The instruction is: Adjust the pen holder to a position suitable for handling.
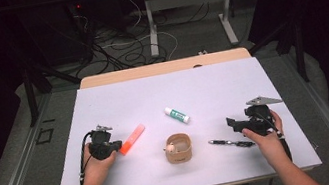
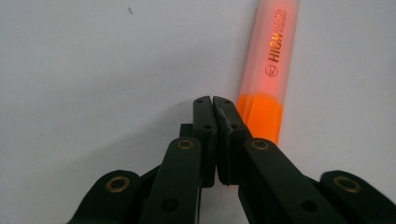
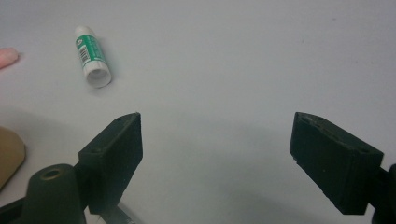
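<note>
The short tan cardboard ring (image 1: 178,148) stands upright on the white table sheet (image 1: 212,89) and serves as the reference point.

Left gripper (image 1: 116,145): positioned left of the ring, held in the person's left hand (image 1: 95,167). In the left gripper view its jaws are pressed together with nothing between them. The translucent orange highlighter pen (image 2: 267,70) lies flat on the sheet just beside the jaw tips, on their right in that view; whether it touches them cannot be told. In the high view the highlighter (image 1: 133,139) lies left of the ring, angled away from the person.

Right gripper (image 1: 231,123): positioned right of the ring, jaws spread wide, nothing between them.

A green-and-white glue stick (image 1: 177,114) lies beyond the ring. A dark pen (image 1: 230,142) lies right of the ring, near the right gripper.
</note>
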{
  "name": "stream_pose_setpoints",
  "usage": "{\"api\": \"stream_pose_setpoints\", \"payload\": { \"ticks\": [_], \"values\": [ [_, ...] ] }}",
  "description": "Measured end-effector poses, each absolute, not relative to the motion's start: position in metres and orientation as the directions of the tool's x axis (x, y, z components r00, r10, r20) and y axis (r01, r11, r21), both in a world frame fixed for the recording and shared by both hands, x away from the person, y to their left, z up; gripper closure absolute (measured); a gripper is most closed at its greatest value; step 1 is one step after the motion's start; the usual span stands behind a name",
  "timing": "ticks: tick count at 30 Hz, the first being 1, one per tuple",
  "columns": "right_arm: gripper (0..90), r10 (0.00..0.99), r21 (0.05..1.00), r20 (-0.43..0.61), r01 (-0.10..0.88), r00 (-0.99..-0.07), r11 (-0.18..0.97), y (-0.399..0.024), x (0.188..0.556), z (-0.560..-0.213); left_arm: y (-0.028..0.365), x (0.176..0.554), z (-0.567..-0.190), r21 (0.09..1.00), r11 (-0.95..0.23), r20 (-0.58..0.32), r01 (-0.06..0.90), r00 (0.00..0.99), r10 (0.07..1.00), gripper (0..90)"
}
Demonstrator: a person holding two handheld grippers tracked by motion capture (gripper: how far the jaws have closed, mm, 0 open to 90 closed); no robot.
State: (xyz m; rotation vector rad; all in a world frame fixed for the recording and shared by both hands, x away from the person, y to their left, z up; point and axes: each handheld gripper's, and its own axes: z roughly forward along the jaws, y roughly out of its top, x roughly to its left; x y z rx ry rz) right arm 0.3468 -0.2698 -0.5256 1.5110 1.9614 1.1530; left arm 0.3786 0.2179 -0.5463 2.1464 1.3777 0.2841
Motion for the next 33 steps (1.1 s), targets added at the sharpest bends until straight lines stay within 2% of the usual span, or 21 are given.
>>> {"api": "stream_pose_setpoints", "payload": {
  "ticks": [6, 13, 16, 20, 21, 27, 33],
  "values": [
    [16.8, 0.928, 0.802, 0.161, 0.592, -0.338, 0.077, -0.269, 0.347, -0.526, 0.214, 0.375, -0.545, 0.543, -0.307, -0.155, 0.782, 0.452, 0.878, 88.3],
    [16.8, 0.927, 0.802, 0.154, 0.592, -0.342, 0.085, -0.268, 0.347, -0.526, 0.209, 0.373, -0.543, 0.543, -0.300, -0.141, 0.784, 0.437, 0.888, 87.1],
    [16.8, 0.927, 0.803, 0.151, 0.590, -0.342, 0.087, -0.268, 0.347, -0.526, 0.209, 0.372, -0.540, 0.563, -0.297, -0.123, 0.771, 0.434, 0.892, 82.0],
    [16.8, 0.927, 0.801, 0.157, 0.592, -0.340, 0.082, -0.268, 0.347, -0.526, 0.208, 0.368, -0.535, 0.613, -0.283, -0.101, 0.737, 0.429, 0.897, 66.1],
    [16.8, 0.928, 0.801, 0.156, 0.594, -0.338, 0.081, -0.268, 0.347, -0.526, 0.207, 0.368, -0.535, 0.625, -0.289, -0.085, 0.725, 0.431, 0.898, 66.1],
    [16.8, 0.925, 0.799, 0.157, 0.595, -0.345, 0.086, -0.268, 0.347, -0.526, 0.200, 0.366, -0.535, 0.636, -0.320, -0.061, 0.702, 0.459, 0.886, 52.2],
    [16.8, 0.925, 0.800, 0.156, 0.593, -0.345, 0.086, -0.268, 0.347, -0.527, 0.194, 0.365, -0.535, 0.636, -0.351, -0.045, 0.687, 0.487, 0.872, 49.8]
  ]
}}
